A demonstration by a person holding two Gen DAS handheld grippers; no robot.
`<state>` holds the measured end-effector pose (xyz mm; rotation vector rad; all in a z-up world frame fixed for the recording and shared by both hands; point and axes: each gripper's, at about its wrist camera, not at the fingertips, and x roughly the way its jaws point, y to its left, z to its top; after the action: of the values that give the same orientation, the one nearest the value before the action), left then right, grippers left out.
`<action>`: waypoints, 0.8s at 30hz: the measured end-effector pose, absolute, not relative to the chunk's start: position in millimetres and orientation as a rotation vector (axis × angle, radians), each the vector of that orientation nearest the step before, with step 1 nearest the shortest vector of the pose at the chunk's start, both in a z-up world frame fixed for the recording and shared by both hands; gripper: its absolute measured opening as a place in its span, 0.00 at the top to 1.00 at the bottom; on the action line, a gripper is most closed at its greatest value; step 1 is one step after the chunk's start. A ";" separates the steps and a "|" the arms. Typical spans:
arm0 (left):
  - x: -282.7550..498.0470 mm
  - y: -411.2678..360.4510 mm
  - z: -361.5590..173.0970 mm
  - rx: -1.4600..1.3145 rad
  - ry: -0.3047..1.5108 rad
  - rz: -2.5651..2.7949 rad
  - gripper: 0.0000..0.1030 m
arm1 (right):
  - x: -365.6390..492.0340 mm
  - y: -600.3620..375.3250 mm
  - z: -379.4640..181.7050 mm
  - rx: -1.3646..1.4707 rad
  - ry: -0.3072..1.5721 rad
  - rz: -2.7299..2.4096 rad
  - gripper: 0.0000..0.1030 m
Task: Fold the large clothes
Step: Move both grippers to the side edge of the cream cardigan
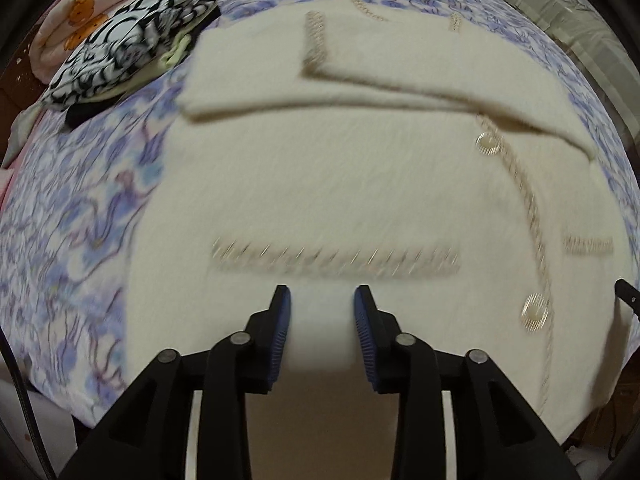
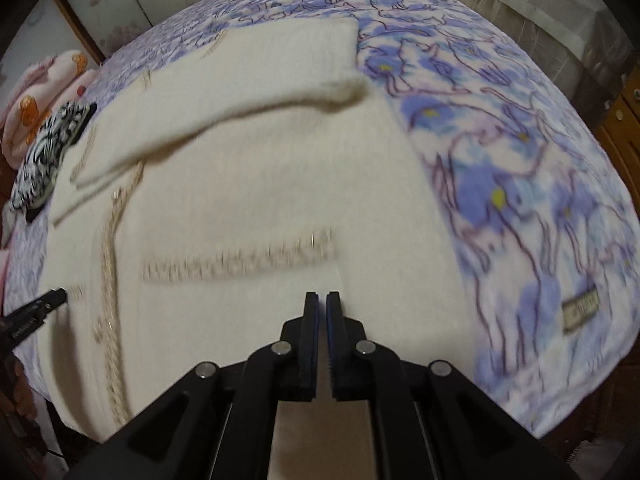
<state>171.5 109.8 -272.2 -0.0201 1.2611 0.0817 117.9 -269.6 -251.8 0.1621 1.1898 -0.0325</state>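
The bed [image 1: 60,208] is supporting the cardigan [image 1: 340,184], which is lying flat with both sleeves [image 1: 400,80] crossed over the chest toward 12 o'clock, readying a hem fold. The left gripper [image 1: 322,300] is hovering open and empty; the right gripper [image 2: 322,300] is nearly closed, empty

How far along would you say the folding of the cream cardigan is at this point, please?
Done: both sleeves lie folded across the cream cardigan. In hand: nothing; the left hand-held gripper is open and the right hand-held gripper shut, both empty above the hem. Left: folding the body.
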 end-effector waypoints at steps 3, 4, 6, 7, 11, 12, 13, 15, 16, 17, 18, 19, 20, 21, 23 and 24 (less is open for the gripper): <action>142.7 129.3 -271.0 -0.050 1.263 0.106 0.59 | 93.1 -264.7 -249.6 0.184 1.181 -0.016 0.88; 133.3 135.0 -270.9 -0.056 1.266 0.112 0.59 | 85.5 -265.1 -249.7 0.215 1.184 -0.010 0.86; 117.5 145.3 -268.9 -0.065 1.273 0.124 0.55 | 69.4 -268.5 -251.5 0.287 1.203 -0.001 0.85; 109.1 150.2 -268.1 -0.068 1.278 0.134 0.53 | 63.4 -269.4 -251.9 0.312 1.211 0.003 0.84; 74.6 176.6 -266.0 -0.089 1.298 0.185 0.52 | 32.6 -272.2 -249.4 0.339 1.206 0.021 0.70; 68.0 183.1 -266.4 -0.094 1.306 0.199 0.51 | 25.0 -273.9 -248.3 0.337 1.203 0.022 0.67; 65.1 186.8 -266.6 -0.099 1.313 0.209 0.50 | 18.0 -273.5 -247.2 0.332 1.205 0.016 0.63; 49.9 201.8 -268.9 -0.127 1.330 0.236 0.46 | 7.3 -277.8 -246.5 0.313 1.217 0.001 0.61; 44.0 206.5 -269.6 -0.140 1.335 0.243 0.45 | 2.8 -280.1 -246.5 0.306 1.226 -0.007 0.61; 37.7 212.8 -271.1 -0.161 1.343 0.251 0.43 | -1.3 -283.6 -246.7 0.305 1.233 -0.014 0.60; 30.6 219.1 -272.2 -0.187 1.351 0.258 0.42 | -5.4 -288.3 -247.1 0.310 1.241 -0.025 0.60; 26.5 222.2 -273.2 -0.202 1.354 0.260 0.41 | -9.1 -292.7 -247.7 0.313 1.248 -0.039 0.59; 21.5 227.2 -274.5 -0.225 1.355 0.261 0.39 | -12.5 -297.5 -248.2 0.313 1.256 -0.057 0.56; 18.8 231.2 -275.9 -0.239 1.359 0.264 0.37 | -15.4 -301.2 -248.6 0.310 1.262 -0.072 0.56; 13.6 237.4 -278.5 -0.267 1.378 0.279 0.36 | -22.1 -308.8 -249.1 0.305 1.262 -0.096 0.52; 11.9 240.2 -280.0 -0.290 1.395 0.277 0.35 | -24.3 -312.0 -249.5 0.302 1.263 -0.105 0.51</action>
<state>11.9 240.2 -280.0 -0.2904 1.3945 0.2767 -24.3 -312.0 -249.5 0.3023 1.2631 -0.1049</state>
